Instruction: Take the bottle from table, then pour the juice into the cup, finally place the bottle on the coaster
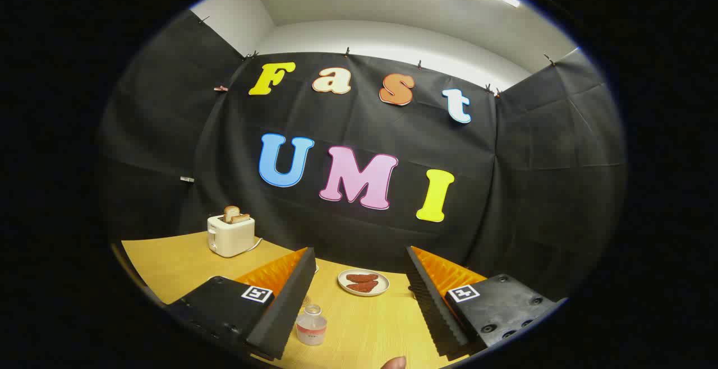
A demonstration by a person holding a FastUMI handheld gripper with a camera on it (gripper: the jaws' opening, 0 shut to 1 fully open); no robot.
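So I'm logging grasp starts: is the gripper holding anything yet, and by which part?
Nothing is held. The gripper is open, its fingers wide apart, and the bottle stands free on the table between them.

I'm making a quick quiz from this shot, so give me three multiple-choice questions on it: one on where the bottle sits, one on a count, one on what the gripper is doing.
1. Where is the small clear plastic bottle with red juice?
A. On the light wooden table, between the fingers, close to the left one
B. On the white plate
C. Beside the toaster

2. How many reddish-brown sausages lie on the round white plate?
A. One
B. Two
C. Four

3. What state is the gripper in?
A. Shut on the bottle
B. Shut on nothing
C. Open, touching nothing

Answers: 1 A, the bottle stands on the table by the left finger's inner face. 2 B, two pieces lie side by side. 3 C, the fingers stand wide apart with the plate beyond them.
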